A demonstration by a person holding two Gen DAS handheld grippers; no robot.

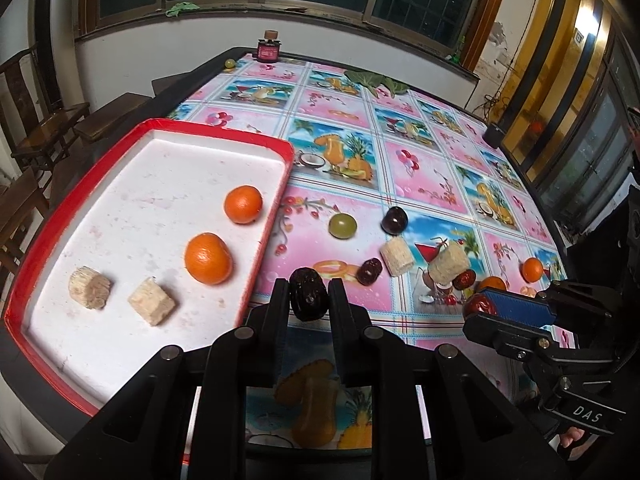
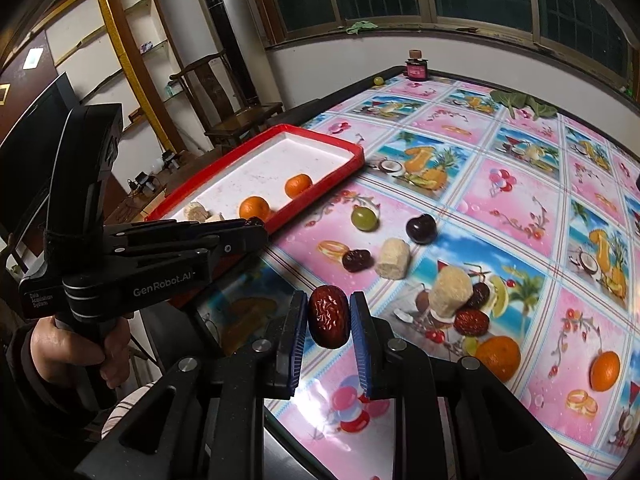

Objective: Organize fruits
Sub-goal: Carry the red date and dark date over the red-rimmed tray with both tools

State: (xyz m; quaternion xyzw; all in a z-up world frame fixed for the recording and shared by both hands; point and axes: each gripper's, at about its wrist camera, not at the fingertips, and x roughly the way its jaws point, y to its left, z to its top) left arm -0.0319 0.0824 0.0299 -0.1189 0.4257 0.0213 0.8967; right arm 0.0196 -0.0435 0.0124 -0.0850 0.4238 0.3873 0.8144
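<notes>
Tightly, the left gripper [image 1: 309,294] had its jaws clenched on a dark date [image 1: 308,295], held above the desk [image 1: 420,168] just beside the near right edge of the red-rimmed tray [image 1: 24,320]. The right gripper [image 2: 328,316] likewise gripped a wrinkled red date [image 2: 329,316] between its blue pads, raised over the near part of the patterned cloth. Inside the tray lay two oranges [image 1: 208,258], one behind the other, and two pale cut chunks [image 1: 152,301] toward its near end. On the cloth beyond the jaws sat a green grape [image 1: 342,225] and a dark cherry [image 1: 394,220] side by side, with another dark date [image 1: 369,271] and a pale cylinder piece [image 1: 396,258] just in front of them. Farther right stood a taller pale chunk [image 2: 450,292] with a red date [image 2: 471,322] touching its base, and two more oranges [image 2: 498,356] near the desk's edge. A hand [image 2: 76,344] held the left gripper's handle.
</notes>
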